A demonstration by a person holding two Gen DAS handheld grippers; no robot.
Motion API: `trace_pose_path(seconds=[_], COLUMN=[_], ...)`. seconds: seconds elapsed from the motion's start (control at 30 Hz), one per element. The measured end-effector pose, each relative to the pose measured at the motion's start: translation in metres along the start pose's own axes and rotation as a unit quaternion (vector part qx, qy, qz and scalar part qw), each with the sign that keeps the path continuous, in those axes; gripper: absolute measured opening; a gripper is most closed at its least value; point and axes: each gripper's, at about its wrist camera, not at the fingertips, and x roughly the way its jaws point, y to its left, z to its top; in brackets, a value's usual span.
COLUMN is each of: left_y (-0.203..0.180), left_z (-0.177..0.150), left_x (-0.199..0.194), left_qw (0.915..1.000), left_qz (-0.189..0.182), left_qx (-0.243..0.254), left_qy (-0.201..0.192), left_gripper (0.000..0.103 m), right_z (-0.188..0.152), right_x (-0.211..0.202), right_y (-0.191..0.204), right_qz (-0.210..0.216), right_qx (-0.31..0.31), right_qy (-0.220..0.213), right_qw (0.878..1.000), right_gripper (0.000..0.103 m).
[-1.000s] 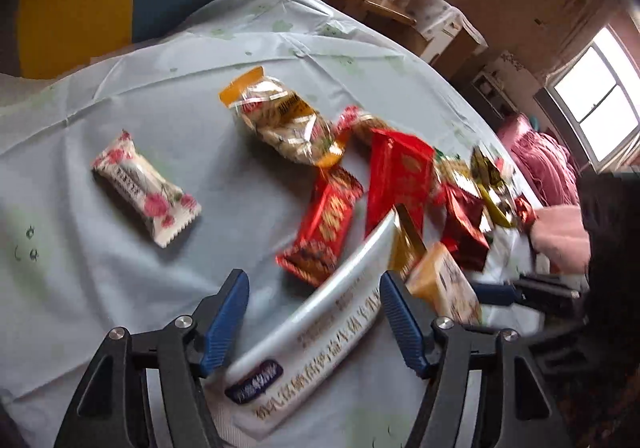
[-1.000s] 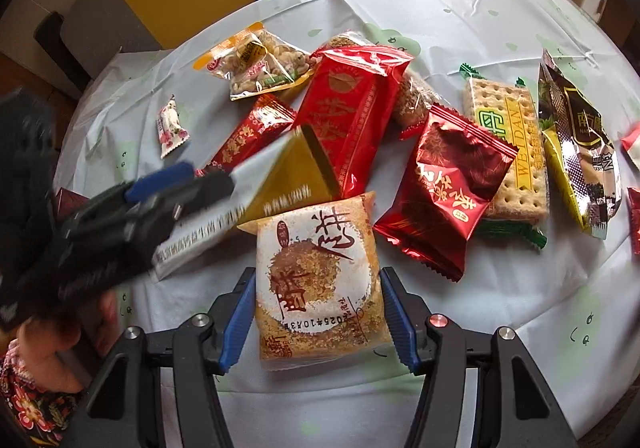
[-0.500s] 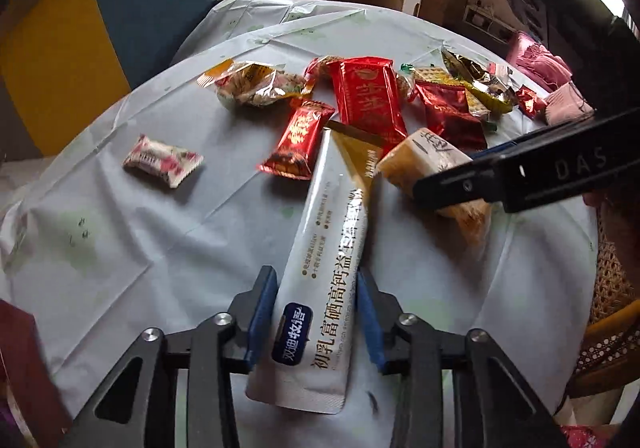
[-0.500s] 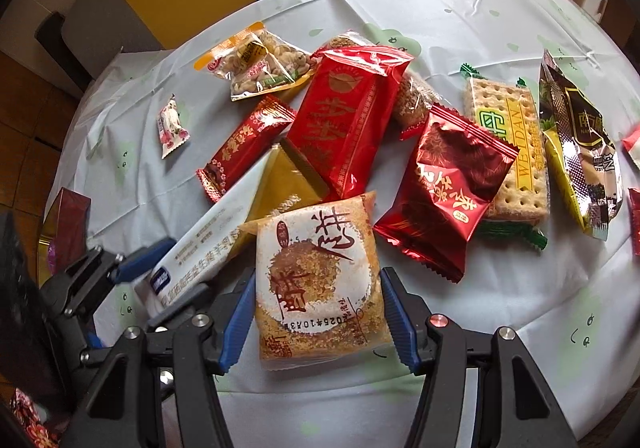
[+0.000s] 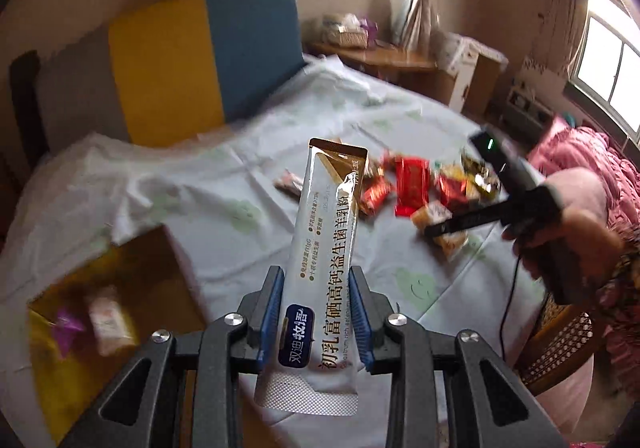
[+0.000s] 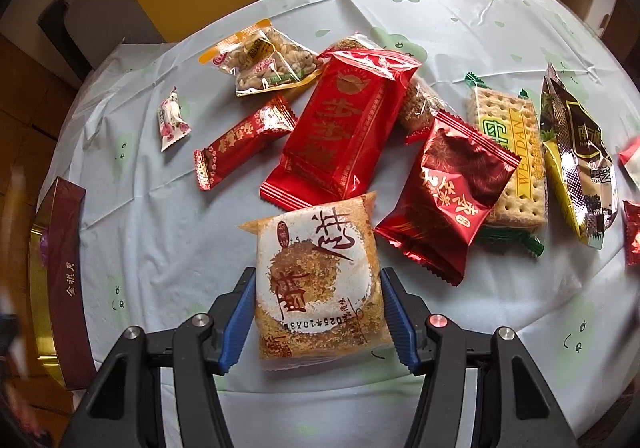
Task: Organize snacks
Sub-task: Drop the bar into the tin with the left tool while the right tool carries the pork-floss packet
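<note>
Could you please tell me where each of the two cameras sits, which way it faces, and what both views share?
Left wrist: sits on the left gripper, raised over the table, facing across it toward the windows; its jaws, having just closed further, clamp the long sachet; the person's right hand shows at right.
Right wrist: sits on the right gripper, facing steeply down at the tablecloth; its pads grip the floss cake packet.
Shared: the snack pile, including the big red packet, and the gold-lined box at the table's edge.

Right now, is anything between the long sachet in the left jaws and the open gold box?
Nothing visible. The sachet is held up off the table; the box sits lower left with only bare tablecloth between.
</note>
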Motion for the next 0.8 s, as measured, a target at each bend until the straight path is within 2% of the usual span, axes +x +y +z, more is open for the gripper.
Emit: trace_pose_path(seconds=[0.13,0.3,0.4,0.53,0.7,0.8], left_y=[0.019,0.026,0.010,0.001,0.015,0.019], left_z=[0.022,0.032,0.025,0.019,0.022,0.020], left_x=[-0.072,-0.152,-0.189,-0.227,-0.273,-0.285], left_qw=[0.9981,0.9911,0.9837,0.9779,0.9758,0.9719], left_qz=[0.015,0.009,0.082,0.109,0.091,0.113], left_qx=[-0.017,-0.051,-0.011,0.012,-0.029,-0.033], left_qy=[-0.057,-0.122,-0.160,-0.178,-0.197,-0.204], left_gripper=[0.032,0.032,0.033,0.033,0.033,0.033], right_z=[0.000,-0.001,0.000,0.002,0.002,0.000], right_x=[0.000,-0.002,-0.007,-0.009,-0.009,-0.013], right_y=[0.000,0.000,0.000,0.005,0.006,0.007], right_qz=[0.001,0.006,0.012,0.002,0.006,0.019], right_qx=[0.001,0.003,-0.002,-0.016,-0.015,-0.018], right_qy=[-0.001,-0.006,-0.013,-0.018,-0.018,-0.025], right_qw=[1.000,1.000,1.000,1.000,1.000,0.999], right_gripper=[0.061,0.060,0.060,0.060,0.060,0.060])
